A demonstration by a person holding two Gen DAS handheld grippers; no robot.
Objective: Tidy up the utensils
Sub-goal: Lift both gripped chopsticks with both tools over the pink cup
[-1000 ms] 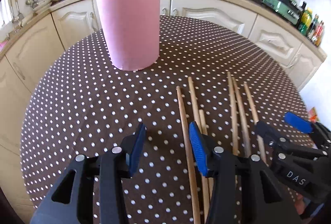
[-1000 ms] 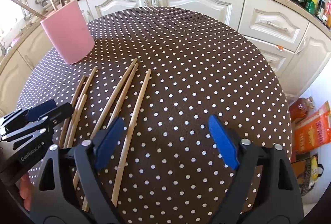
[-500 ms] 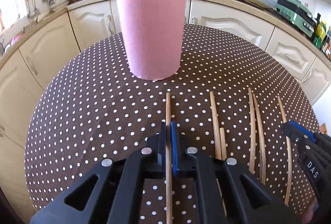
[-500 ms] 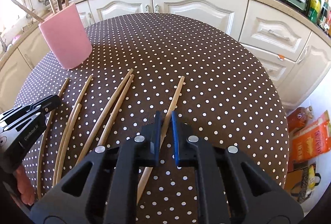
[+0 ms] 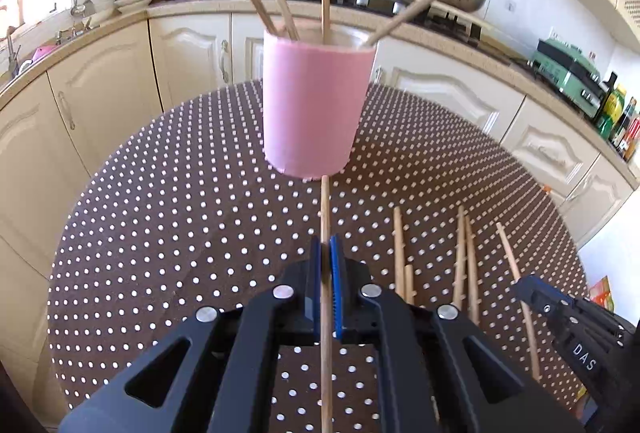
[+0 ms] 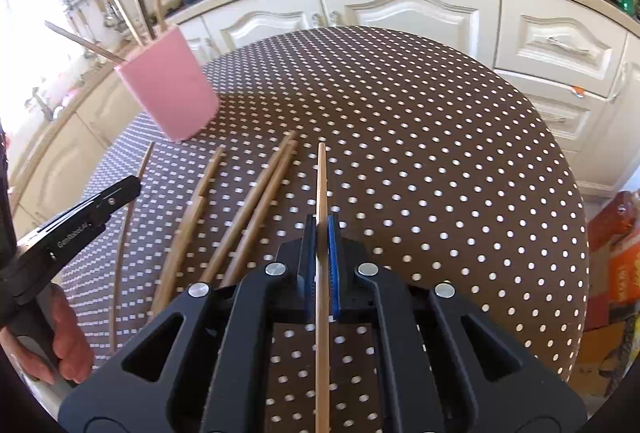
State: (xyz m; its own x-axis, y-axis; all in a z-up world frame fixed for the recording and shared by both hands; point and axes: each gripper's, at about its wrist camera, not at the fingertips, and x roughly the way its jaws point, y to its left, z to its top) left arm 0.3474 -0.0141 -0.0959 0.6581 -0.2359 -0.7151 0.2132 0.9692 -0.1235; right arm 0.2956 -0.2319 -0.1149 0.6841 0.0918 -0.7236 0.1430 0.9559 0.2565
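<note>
Where pads pinch, thin pale wooden chopstick [image 5: 325, 217]

Wooden chopsticks [image 5: 466, 257] lie on the table near the upright pink holder [image 5: 316, 113]

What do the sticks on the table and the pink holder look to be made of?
Sticks: bamboo or light wood, going by the tan colour, matte unvarnished look and faint grain; which of the two is unclear. Pink holder: probably foam or matte plastic, with a flat, dull surface, no shine and a faint vertical seam.
</note>
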